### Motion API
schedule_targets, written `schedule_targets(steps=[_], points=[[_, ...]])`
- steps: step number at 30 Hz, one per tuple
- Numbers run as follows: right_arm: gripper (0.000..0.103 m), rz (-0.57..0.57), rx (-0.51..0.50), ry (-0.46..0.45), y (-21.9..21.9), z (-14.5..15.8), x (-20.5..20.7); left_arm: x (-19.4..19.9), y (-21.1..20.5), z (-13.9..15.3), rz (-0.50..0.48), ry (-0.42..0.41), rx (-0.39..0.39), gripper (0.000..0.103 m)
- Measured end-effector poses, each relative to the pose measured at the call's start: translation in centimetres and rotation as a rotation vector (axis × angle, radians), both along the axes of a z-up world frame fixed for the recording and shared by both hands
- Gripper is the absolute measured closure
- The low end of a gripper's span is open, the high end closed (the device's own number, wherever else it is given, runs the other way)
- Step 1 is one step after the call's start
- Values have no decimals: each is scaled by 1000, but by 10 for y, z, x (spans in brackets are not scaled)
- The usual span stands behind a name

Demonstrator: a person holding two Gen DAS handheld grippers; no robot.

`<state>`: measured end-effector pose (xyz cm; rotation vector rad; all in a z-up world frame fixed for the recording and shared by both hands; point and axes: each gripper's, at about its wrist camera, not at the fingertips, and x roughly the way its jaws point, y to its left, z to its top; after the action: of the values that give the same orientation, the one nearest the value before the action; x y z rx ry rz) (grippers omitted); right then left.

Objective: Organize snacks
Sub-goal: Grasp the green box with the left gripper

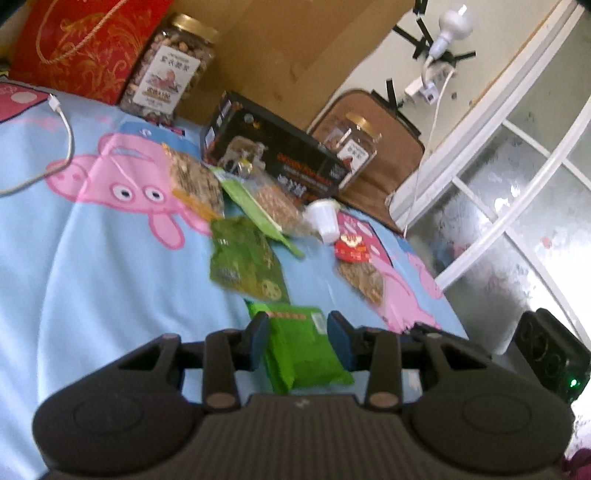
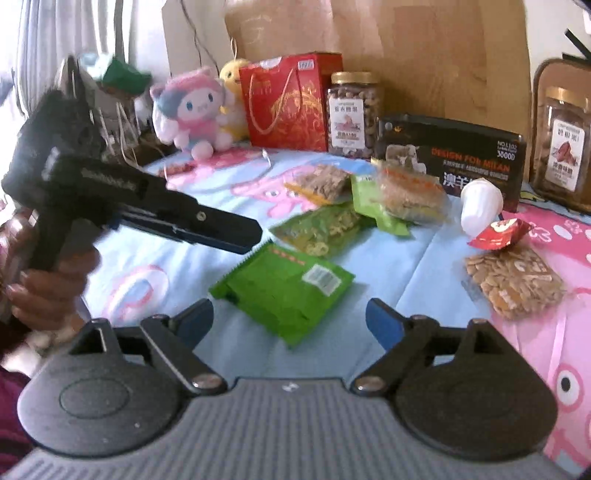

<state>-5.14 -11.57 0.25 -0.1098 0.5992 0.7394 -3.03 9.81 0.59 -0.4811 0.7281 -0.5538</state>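
I judge the sorting barely begun: snack packets lie scattered on the bed sheet (image 2: 155,258). The bright green packet (image 2: 284,291) sits between the narrowed jaws of my left hand-held gripper (image 1: 299,332); whether they press it I cannot tell. My right hand-held gripper (image 2: 290,319) stands wide apart, empty, near it.

Pink plush doll (image 2: 195,110) beside yellow plush (image 2: 232,79), white cable (image 1: 62,147) on cartoon sheet (image 1: 92,258), bulb (image 1: 452,22) on wall

Cartoon bedsheet (image 2: 155,273) carries snack packets (image 2: 284,291), jars (image 2: 352,114), black box (image 2: 454,155)
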Motion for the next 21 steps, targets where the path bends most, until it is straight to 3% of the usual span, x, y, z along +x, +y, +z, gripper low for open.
schedule_targets(steps=[5, 10, 13, 16, 19, 21], points=[[14, 5, -104, -68, 20, -13, -3, -5, -11, -4, -20, -5, 31, 68], [44, -24, -63, -56, 17, -9, 4, -4, -12, -1, -6, -13, 52, 69], [47, -31, -49, -75, 12, -6, 7, -2, -13, 7, -23, -39, 30, 70], [54, -37, -40, -100, 13, -2, 9, 3, -20, 14, -99, -57, -31, 72], [55, -43, -29, -135, 15, 4, 12, 3, -36, 20, -116, -101, 48, 72], [55, -57, -60, -152, 17, 5, 15, 5, -38, 23, -111, -99, 58, 72]])
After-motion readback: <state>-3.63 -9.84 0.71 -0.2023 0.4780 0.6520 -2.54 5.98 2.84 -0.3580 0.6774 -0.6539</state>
